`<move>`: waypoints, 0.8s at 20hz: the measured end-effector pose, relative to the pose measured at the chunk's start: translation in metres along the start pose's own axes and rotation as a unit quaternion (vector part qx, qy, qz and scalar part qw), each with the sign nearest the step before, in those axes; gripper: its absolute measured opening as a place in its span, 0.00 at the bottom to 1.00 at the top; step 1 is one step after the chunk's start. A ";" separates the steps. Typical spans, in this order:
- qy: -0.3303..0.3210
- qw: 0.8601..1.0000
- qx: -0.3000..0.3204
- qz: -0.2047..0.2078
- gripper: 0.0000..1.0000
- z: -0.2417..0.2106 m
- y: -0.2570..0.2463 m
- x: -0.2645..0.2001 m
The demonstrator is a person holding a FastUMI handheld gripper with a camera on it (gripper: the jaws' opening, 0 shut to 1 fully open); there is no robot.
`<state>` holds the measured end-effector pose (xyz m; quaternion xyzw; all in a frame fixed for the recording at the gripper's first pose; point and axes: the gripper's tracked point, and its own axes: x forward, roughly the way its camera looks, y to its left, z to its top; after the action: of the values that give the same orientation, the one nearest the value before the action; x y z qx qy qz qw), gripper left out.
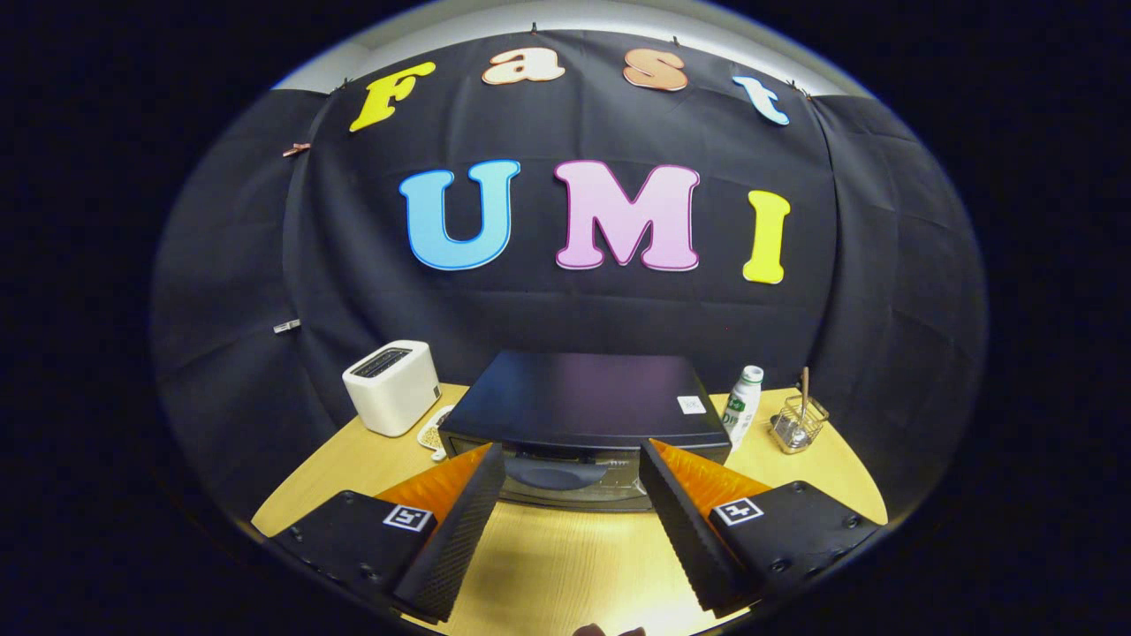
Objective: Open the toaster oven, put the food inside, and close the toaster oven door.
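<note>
- Toaster oven (583, 415), frame centre: door closed, handle between the fingertips.
- Tool (570, 464): fingers spread, gripping nothing.
- Food unseen; either unopened or finished.

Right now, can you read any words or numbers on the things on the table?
On the bottle: green print on its label, too blurred to read.
On the toaster oven: a white sticker on its top, too small to read.
On the gripper, open just short of the oven's door: square markers with patterns, no words.
</note>
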<state>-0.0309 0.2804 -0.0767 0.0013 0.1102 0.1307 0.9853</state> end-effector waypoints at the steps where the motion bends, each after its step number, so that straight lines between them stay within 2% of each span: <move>1: -0.011 1.000 -0.006 -0.001 0.99 0.010 -0.005 -0.004; 4: -0.041 0.999 -0.009 -0.007 0.99 0.036 -0.020 -0.022; 9: -0.103 0.994 -0.001 -0.043 0.99 0.081 -0.063 -0.052; 13: -0.132 0.988 -0.012 -0.075 0.99 0.103 -0.098 -0.074; 16: -0.141 0.986 0.014 -0.088 0.99 0.107 -0.115 -0.082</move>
<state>-0.0555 0.1506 0.0416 0.0240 -0.0278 0.0409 0.9985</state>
